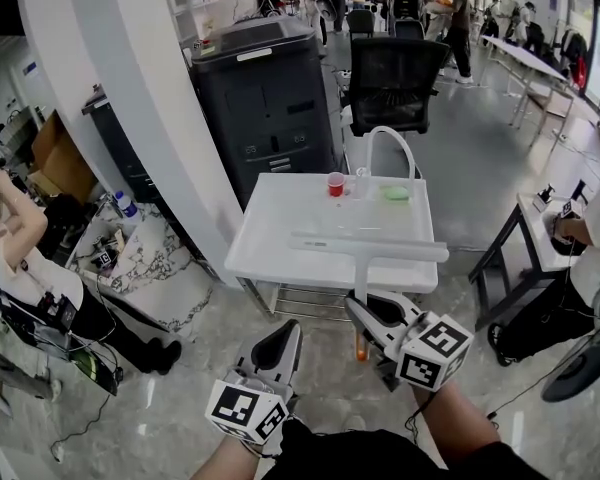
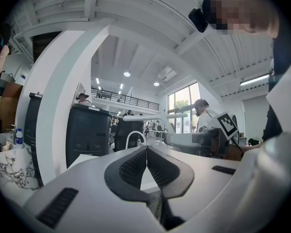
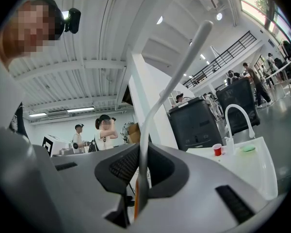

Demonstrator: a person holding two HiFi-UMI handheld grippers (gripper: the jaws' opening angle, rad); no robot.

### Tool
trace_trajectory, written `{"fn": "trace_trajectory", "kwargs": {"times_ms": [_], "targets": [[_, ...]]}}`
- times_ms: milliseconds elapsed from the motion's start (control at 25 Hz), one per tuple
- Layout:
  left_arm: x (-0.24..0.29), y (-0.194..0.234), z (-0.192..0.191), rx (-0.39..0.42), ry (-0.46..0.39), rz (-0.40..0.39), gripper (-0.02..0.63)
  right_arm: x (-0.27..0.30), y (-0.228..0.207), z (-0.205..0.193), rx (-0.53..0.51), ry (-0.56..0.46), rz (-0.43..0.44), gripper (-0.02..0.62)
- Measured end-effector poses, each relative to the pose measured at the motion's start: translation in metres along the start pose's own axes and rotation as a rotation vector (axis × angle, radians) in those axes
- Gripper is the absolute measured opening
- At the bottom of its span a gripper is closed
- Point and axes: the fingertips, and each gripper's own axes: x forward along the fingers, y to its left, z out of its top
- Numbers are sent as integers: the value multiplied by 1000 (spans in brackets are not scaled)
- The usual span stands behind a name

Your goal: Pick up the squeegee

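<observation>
Head view: right gripper (image 1: 364, 310) clamped on the squeegee (image 1: 368, 247) handle. The handle runs straight ahead from my jaws, and the blade lies crosswise, apparently held in the air over the white table (image 1: 270, 243). Left gripper (image 1: 286, 336) closed on nothing, just beside, idle.

A broad white pillar (image 1: 130, 68) rises at the left over a glossy grey floor (image 1: 480, 158). Beside it stands a tall black cabinet (image 1: 265, 103), with a black office chair (image 1: 395, 78) just to its right. A white table (image 1: 280, 248) sits in front of both. White ceiling beams (image 2: 136, 33) carry round lights (image 2: 127, 74). Daylight enters through tall windows (image 2: 183, 106), and a railed mezzanine (image 2: 123, 100) runs behind.
</observation>
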Motion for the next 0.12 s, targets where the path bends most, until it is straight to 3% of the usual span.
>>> {"fn": "trace_trajectory", "kwargs": {"times_ms": [120], "targets": [[1,0,-1,0,0,2,20,0,-1,-2,0,1,2,54]]}}
